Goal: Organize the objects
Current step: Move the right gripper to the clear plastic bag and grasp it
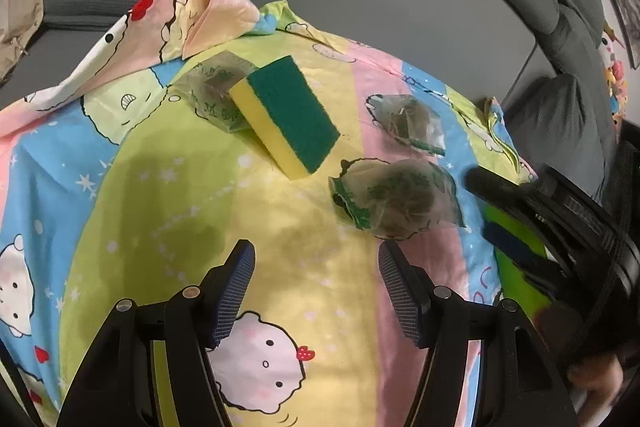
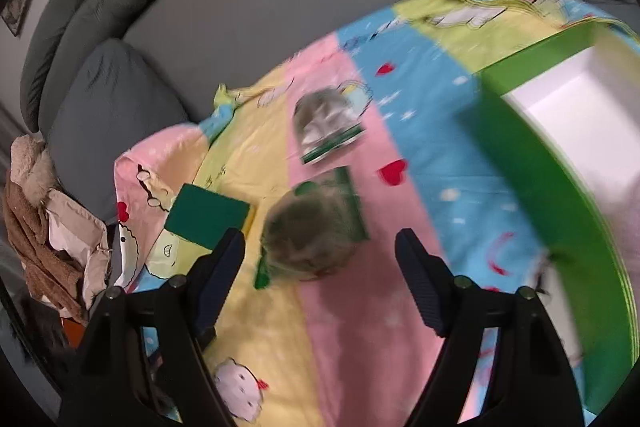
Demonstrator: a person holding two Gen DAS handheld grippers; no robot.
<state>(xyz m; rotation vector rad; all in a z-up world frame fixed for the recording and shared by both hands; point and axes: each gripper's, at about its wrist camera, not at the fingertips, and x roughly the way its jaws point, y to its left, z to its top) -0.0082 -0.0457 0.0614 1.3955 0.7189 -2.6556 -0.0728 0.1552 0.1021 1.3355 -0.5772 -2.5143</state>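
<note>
A yellow sponge with a green scouring face (image 1: 288,115) lies on a cartoon-print cloth (image 1: 168,195), partly on top of one clear tea packet (image 1: 212,91). Two more packets lie to its right, one far (image 1: 408,123) and one near (image 1: 396,199). My left gripper (image 1: 316,251) hovers open over the cloth, just short of the near packet, with nothing between its pads. In the blurred right wrist view, my right gripper (image 2: 320,239) is opening above the near packet (image 2: 316,227) without touching it. The sponge (image 2: 208,217) is to its left and the far packet (image 2: 326,121) lies beyond.
A green box with a white inside (image 2: 532,163) stands on the cloth at the right. The right gripper's black fingers (image 1: 504,187) show over this box (image 1: 516,231) in the left wrist view. Grey sofa cushions (image 2: 112,99) surround the cloth. A brown coat (image 2: 40,219) is heaped at the left.
</note>
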